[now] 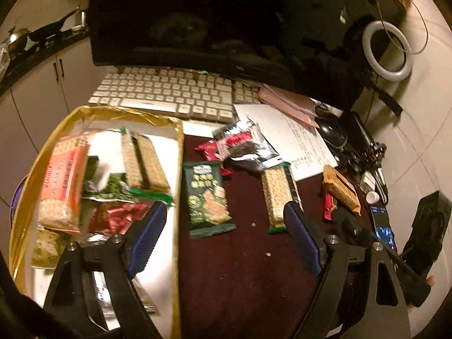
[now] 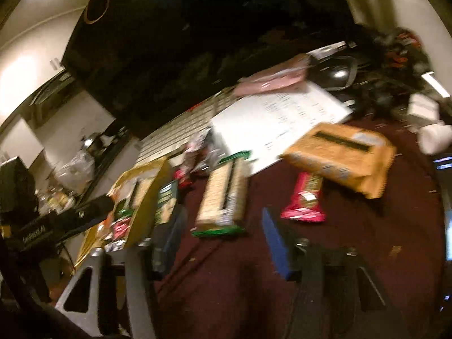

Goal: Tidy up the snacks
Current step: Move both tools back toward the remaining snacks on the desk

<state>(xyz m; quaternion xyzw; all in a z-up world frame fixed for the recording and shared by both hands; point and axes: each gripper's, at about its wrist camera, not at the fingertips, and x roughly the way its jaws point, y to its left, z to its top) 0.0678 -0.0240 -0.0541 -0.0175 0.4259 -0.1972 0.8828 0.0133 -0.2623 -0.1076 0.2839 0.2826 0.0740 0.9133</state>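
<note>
Both grippers hang over the dark red table with nothing in them. Left gripper point(image 1: 226, 223) stands wide open, one finger above the gold tray point(image 1: 93, 111) at the table's left edge, the other over the bare cloth. Right gripper point(image 2: 223, 226) is parted about halfway, empty, its picture smeared by motion.

Risks, as I judge them: the right-hand view is blurred, so a closing now could land off a packet and skid it along the cloth; the left finger over the tray could knock the packets already piled there or catch the tray's foil rim; the thin wrappers lie flat and may slip from the pads.

Loose snacks lie mid-table, ahead of both grippers. A green packet point(image 1: 207, 197) lies just beside the tray's right rim, between the left fingers and a little ahead. A cracker pack point(image 2: 223, 200) lies just ahead of the right gripper, a pink packet point(image 2: 305, 200) beside the right finger, a yellow box point(image 2: 341, 155) farther on by the paper point(image 2: 271, 118).
</note>
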